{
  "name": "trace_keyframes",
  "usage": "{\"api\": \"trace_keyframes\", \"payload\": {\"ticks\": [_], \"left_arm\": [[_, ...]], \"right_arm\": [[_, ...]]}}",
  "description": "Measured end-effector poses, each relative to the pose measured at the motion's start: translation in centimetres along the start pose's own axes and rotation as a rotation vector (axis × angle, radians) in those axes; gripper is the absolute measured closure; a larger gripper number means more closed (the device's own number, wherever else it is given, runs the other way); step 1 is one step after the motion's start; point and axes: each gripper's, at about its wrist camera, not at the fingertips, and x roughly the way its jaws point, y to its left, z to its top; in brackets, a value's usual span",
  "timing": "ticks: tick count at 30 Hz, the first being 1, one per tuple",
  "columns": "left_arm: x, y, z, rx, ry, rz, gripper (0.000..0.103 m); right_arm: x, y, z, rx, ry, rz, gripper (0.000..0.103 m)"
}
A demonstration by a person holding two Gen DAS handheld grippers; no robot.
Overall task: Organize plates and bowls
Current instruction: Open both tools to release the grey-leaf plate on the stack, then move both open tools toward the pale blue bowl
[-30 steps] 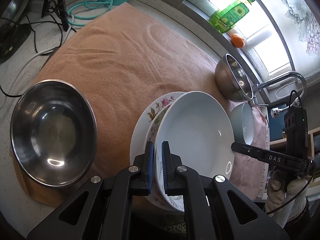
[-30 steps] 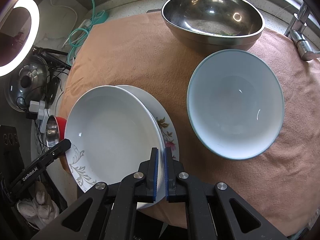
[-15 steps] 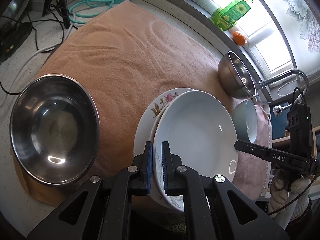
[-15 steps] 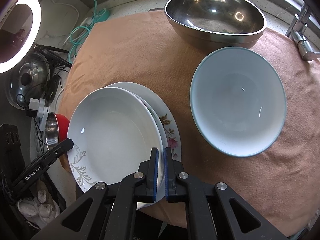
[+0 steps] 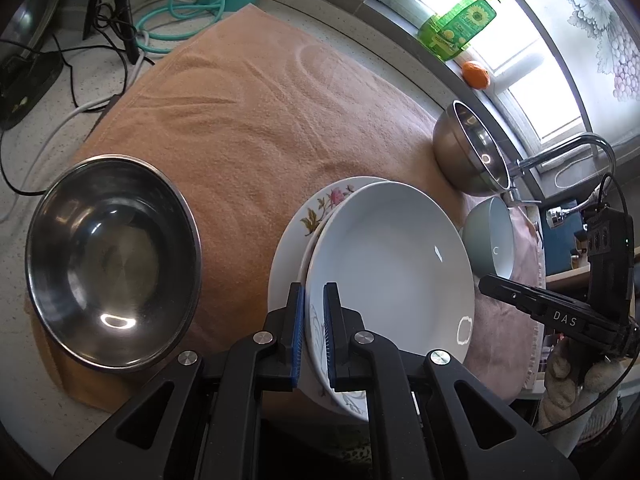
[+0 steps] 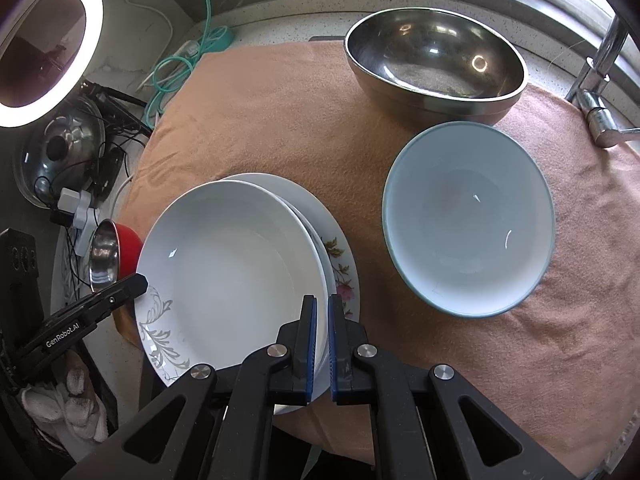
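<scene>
Since the earlier frame the white plate [image 5: 388, 264] has shifted a little against the floral plate [image 5: 320, 210] below it, whose flowered edge now shows less in the right wrist view. Both tongs are clamped on the white plate's rim: the left tongs [image 5: 314, 336] at bottom centre of the left view, the right tongs [image 6: 322, 346] at bottom centre of the right view. The stack sits on a towel [image 5: 248, 112] over the counter [image 5: 52, 80]. A blue bowl [image 6: 468, 220] lies just right of the plates, a steel bowl [image 6: 434, 64] above it at upper right. Another steel bowl [image 5: 112, 264] fills the left view's left side. A gloved hand [image 6: 76, 404] shows at lower left.
</scene>
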Motion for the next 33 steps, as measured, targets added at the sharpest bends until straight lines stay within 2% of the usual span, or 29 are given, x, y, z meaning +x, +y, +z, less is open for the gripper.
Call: {"api": "trace_keyframes", "payload": {"ticks": [2, 3, 12, 17, 22, 23, 25, 29, 30, 31, 33], "left_arm": [[-0.4, -0.1, 0.1, 0.002, -0.011, -0.001, 0.095], [-0.7, -0.1, 0.1, 0.004, -0.019, -0.007, 0.091], [-3.4, -1.0, -0.1, 0.031, -0.091, -0.006, 0.091], [-4.6, -2.1, -0.4, 0.058, -0.127, -0.002, 0.091], [-5.8, -2.8, -0.7, 0.053, -0.15, -0.026, 0.091], [-6.0, -3.0, -0.7, 0.054, -0.155, -0.027, 0.091], [-6.3, -3.2, -0.7, 0.05, -0.16, -0.033, 0.091], [-6.7, -3.5, -0.4, 0.062, -0.166, -0.035, 0.091], [-6.8, -3.6, -0.3, 0.068, -0.168, -0.034, 0.09], [-6.9, -3.7, -0.1, 0.077, -0.169, -0.035, 0.088], [-7.0, -3.9, 0.6, 0.098, -0.179, -0.034, 0.076]], "right_arm": [[-0.3, -0.1, 0.1, 0.004, -0.011, -0.004, 0.098], [-0.5, -0.1, 0.0, 0.004, -0.021, -0.009, 0.098], [-4.5, -1.0, -2.3, 0.03, -0.149, 0.024, 0.094], [-7.3, -1.6, -3.8, 0.026, -0.25, -0.014, 0.094], [-9.4, -2.6, -4.7, 0.055, -0.322, -0.005, 0.093], [-9.8, -2.8, -4.9, 0.061, -0.334, -0.001, 0.092], [-10.3, -3.2, -5.1, 0.07, -0.351, 0.01, 0.081], [-10.9, -3.6, -5.5, 0.075, -0.371, 0.025, 0.078], [-11.1, -3.7, -5.5, 0.074, -0.376, 0.031, 0.073], [-11.2, -3.7, -5.5, 0.075, -0.382, 0.033, 0.069], [-11.4, -3.6, -5.7, 0.082, -0.393, 0.027, 0.068]]}}
